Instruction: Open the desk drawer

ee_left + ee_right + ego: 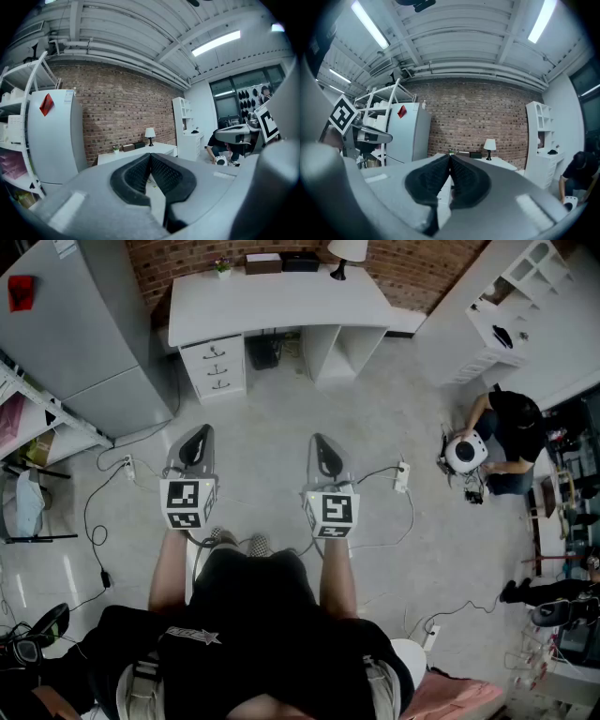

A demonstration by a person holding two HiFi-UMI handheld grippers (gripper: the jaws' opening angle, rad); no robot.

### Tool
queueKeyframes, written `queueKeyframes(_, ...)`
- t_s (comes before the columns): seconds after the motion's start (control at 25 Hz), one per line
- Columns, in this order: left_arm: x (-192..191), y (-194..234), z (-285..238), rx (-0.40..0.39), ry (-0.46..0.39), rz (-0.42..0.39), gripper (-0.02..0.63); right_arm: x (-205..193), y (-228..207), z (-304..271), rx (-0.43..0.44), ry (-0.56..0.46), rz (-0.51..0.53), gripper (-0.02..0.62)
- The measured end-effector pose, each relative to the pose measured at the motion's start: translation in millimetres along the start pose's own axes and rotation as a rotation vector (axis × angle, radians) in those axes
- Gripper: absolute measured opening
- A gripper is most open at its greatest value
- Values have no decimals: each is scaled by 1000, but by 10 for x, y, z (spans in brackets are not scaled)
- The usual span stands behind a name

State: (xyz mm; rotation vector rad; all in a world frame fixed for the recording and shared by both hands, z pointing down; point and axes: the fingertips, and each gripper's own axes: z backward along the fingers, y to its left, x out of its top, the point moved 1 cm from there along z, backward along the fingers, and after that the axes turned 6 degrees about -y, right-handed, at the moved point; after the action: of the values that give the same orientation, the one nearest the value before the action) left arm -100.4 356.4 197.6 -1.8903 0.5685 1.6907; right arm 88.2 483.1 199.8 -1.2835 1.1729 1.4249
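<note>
Both tools were closed tip to tip on nothing: the left gripper (198, 439) and right gripper (323, 448), side by side over bare floor (272, 437). Well ahead, the desk drawers (217, 367) sat shut under the white desk (281, 298)'s left end, with the grey fridge (84, 329)'s corner near their left edge.

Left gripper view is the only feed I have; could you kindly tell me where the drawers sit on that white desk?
Observer: In the head view, a drawer unit with three handled drawers stands under the desk's left end, all closed.
Operator: Thank you. Is the right gripper ready to grasp?
Observer: The right gripper has its jaws closed together, with nothing between them.
Operator: Is anything on the floor near us?
Observer: A power strip with cables lies on the floor, left of the left gripper.
</note>
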Motion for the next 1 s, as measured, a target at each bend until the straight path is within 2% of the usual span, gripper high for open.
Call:
queueKeyframes(0.52, 4, -240, -501, -56, -3, 1, 11, -74, -440, -85, -59, 19, 12, 5)
queueKeyframes(0.84, -50, -186, -1201, -82, 8, 5, 11, -195, -813, -598, -86, 43, 14, 5)
queueKeyframes(1.0, -55, -158, -1632, -81, 22, 13, 11, -287, -1017, -949, -72, 63, 9, 5)
